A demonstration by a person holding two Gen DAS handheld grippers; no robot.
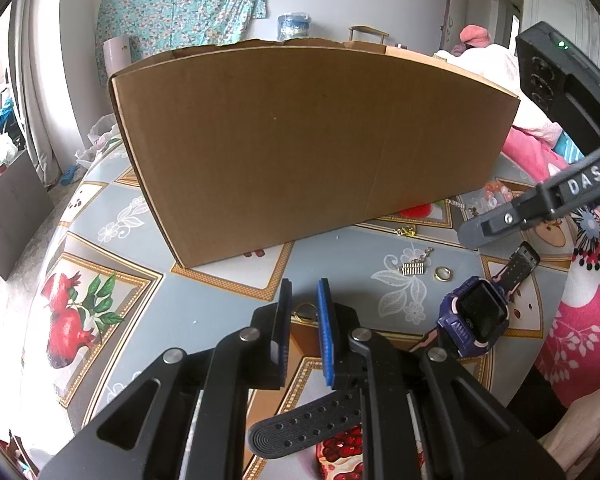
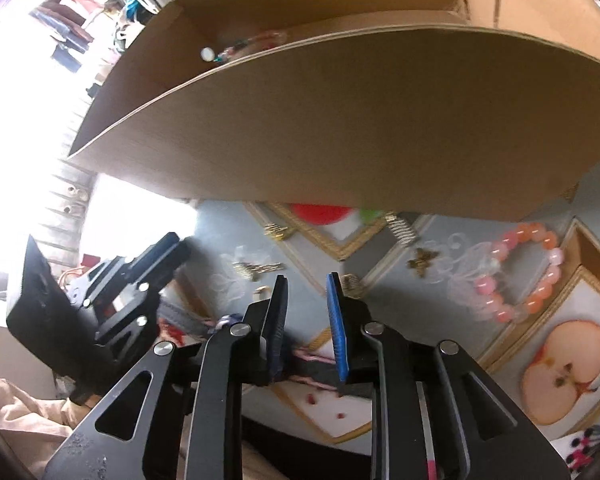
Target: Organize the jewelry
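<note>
A purple smartwatch (image 1: 476, 316) lies on the fruit-print tablecloth (image 1: 204, 300), one strap end (image 1: 522, 260) pointing at my right gripper (image 1: 476, 232). In the right wrist view that gripper (image 2: 308, 280) stands open, and the black-and-pink strap (image 2: 316, 372) crosses low between its pads without being pressed. My left gripper (image 1: 305, 283) hovers near the table with a narrow gap. A gold ring (image 1: 305, 312) shows through the gap, apparently lying on the cloth. A black perforated strap end (image 1: 300, 428) sticks out under it. The cardboard box (image 1: 300, 140) stands behind, with some jewelry (image 2: 244, 46) inside.
Loose pieces lie right of the box: a pink bead bracelet (image 2: 520, 276), a second gold ring (image 1: 442, 274), a gold bar charm (image 1: 412, 268), a small gold clasp (image 1: 405, 232) and a brooch (image 2: 422, 258). A person's pink floral sleeve (image 1: 580, 340) is at the right edge.
</note>
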